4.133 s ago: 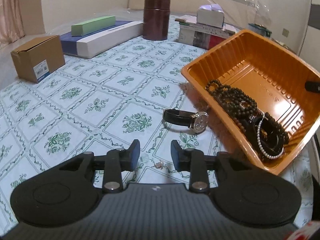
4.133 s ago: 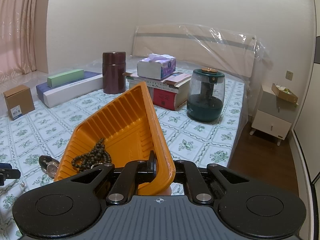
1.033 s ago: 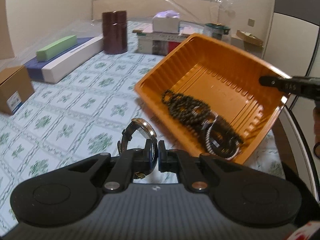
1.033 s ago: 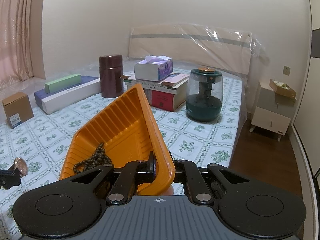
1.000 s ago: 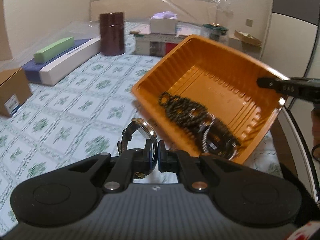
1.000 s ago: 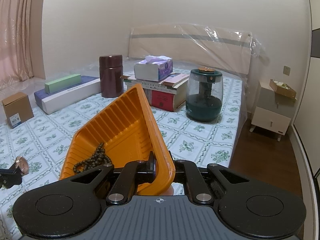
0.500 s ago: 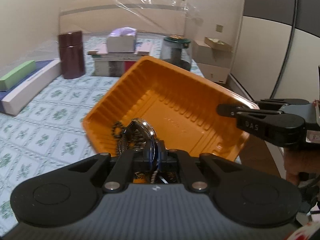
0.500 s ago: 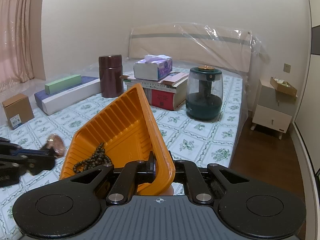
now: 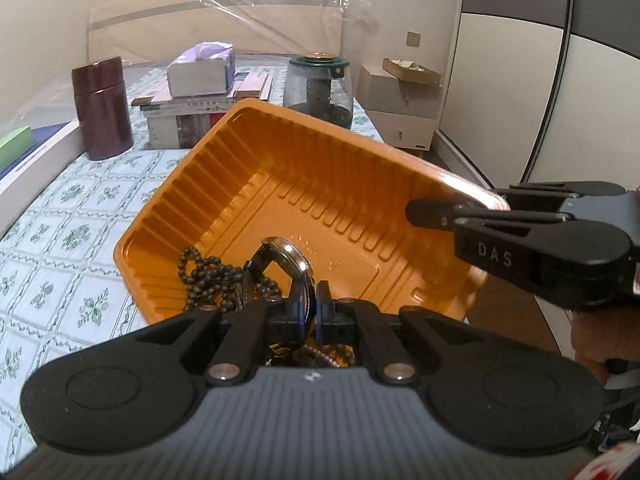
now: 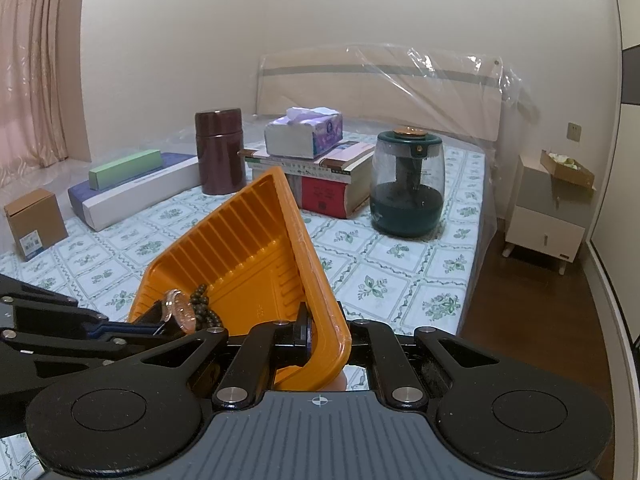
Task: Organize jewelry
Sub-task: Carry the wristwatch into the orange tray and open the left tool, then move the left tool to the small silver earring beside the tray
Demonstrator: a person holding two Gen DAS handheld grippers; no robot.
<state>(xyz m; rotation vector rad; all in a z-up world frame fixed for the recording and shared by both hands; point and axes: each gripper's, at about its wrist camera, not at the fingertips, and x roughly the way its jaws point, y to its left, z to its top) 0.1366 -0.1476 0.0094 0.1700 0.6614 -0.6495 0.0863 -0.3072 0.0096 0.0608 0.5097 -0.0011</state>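
The left gripper (image 9: 308,312) pointed downward over the near end of the orange tray (image 9: 320,168), its jaws pressed together on the strap of a wristwatch (image 9: 286,254), whose round case stood up just above the fingertips. The watch hung inside the tray's outline, above a heap of dark bead strings (image 9: 208,276) lying at the tray's low end. From the right, the right gripper (image 10: 320,330) reached in nearly level and pinched the tray's rim at one corner, holding the tray tilted, that corner lifted and the far side dropping toward the patterned bed cover (image 10: 400,264). Part of a hand (image 9: 592,336) showed behind the right gripper. In the right wrist view the watch (image 10: 178,310) sat low in the tray beside the beads (image 10: 202,312), with the left gripper's dark fingers (image 10: 116,328) entering from the left edge.
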